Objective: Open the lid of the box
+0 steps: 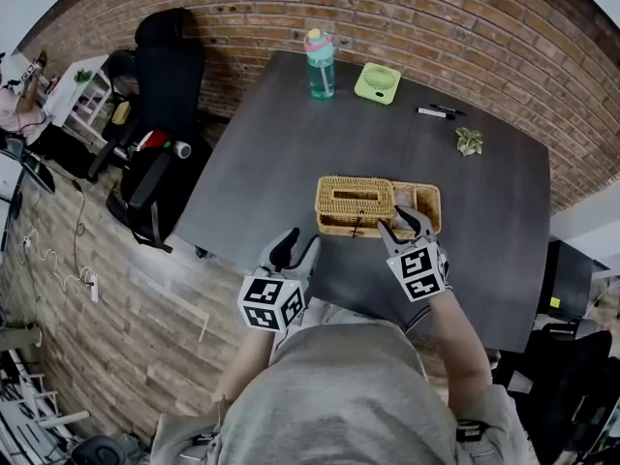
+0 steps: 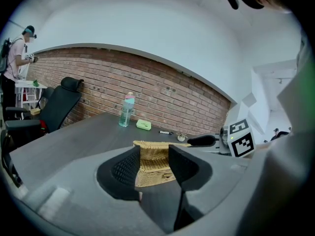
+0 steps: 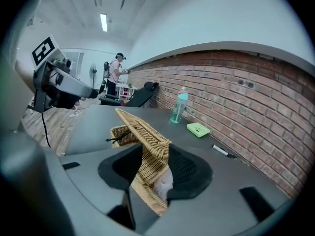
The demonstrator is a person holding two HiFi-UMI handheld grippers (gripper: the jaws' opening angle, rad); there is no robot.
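Wicker makes up the box (image 1: 418, 201), which sits near the front edge of a dark grey table (image 1: 271, 143). Its long axis runs left to right across the head view, parallel to that edge.

On the left, the left gripper (image 1: 298, 245) hovers at the table's edge, just short of the box. Its own view shows the jaws spread, nothing between the pads, and the box's end beyond the gap.

The lid (image 1: 354, 198) covers the left part of the box, and the right part lies uncovered. There the right gripper (image 1: 407, 223) has its jaws clenched on the lid's near edge. Only the right gripper view shows the lid tilted, slanting up away from the jaws, with something white inside the box beneath it.

A black office chair (image 1: 165, 66) stands off the table's left side. Along the table's far side are a teal bottle (image 1: 320, 63), a green fan (image 1: 378, 82) and a marker (image 1: 436, 112). A brick wall (image 1: 242, 8) lies behind, and the floor (image 1: 145, 289) is wood-look. Only the gripper views show a person (image 3: 116, 73) standing far off in the room.
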